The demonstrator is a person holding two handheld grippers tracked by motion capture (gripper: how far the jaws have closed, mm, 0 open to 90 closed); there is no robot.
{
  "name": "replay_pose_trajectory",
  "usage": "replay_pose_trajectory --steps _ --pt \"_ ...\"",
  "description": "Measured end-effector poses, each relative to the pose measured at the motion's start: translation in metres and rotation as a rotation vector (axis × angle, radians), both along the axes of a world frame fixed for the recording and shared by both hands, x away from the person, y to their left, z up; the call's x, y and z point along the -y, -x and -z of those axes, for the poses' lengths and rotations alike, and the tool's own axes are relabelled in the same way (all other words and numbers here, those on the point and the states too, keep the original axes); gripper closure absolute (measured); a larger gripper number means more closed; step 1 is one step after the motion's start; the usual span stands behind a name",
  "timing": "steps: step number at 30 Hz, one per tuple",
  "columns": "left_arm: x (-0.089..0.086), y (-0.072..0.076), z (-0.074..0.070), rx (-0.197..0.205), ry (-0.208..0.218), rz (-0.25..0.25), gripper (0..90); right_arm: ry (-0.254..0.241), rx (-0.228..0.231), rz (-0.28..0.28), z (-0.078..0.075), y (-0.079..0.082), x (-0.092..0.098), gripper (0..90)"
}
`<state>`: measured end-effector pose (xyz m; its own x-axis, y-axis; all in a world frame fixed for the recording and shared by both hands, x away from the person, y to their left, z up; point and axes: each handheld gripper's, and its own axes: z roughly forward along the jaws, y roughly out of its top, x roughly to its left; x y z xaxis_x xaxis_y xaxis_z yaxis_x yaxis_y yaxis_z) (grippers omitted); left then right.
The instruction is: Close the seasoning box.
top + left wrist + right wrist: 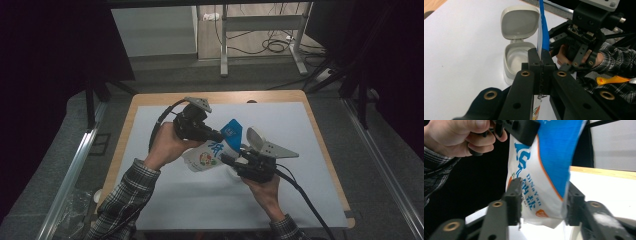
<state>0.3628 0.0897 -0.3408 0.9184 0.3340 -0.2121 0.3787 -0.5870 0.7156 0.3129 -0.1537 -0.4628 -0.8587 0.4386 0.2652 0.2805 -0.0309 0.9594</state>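
A white and blue pouch [214, 150] with printed characters hangs in the air above the table, between both hands. My left gripper [220, 136] is shut on the pouch's blue top edge [544, 30]; in the left gripper view its jaws [541, 53] meet flat on the thin film. My right gripper [226, 159] comes in from the right at the pouch's lower part. In the right gripper view the pouch [544, 170] spans the gap of this gripper [542, 202], and both pads touch its side edges near the bottom.
An open white container [516, 60] with its flip lid [520, 22] raised stands on the white mat [300, 130] just under the pouch. The mat covers a wooden table [220, 96]. An orange object [611, 80] lies by a plaid sleeve.
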Motion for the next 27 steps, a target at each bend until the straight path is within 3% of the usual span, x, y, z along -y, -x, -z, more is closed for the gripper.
replay_pose_trajectory --steps 16,27 --pt "-0.002 -0.006 0.009 0.000 0.027 -0.026 90.0 0.016 -0.009 0.023 -0.006 -0.007 0.008 83.7" --pt "-0.010 -0.010 0.023 0.020 0.065 -0.050 87.9 0.063 -0.032 0.050 -0.013 -0.010 0.007 88.3"
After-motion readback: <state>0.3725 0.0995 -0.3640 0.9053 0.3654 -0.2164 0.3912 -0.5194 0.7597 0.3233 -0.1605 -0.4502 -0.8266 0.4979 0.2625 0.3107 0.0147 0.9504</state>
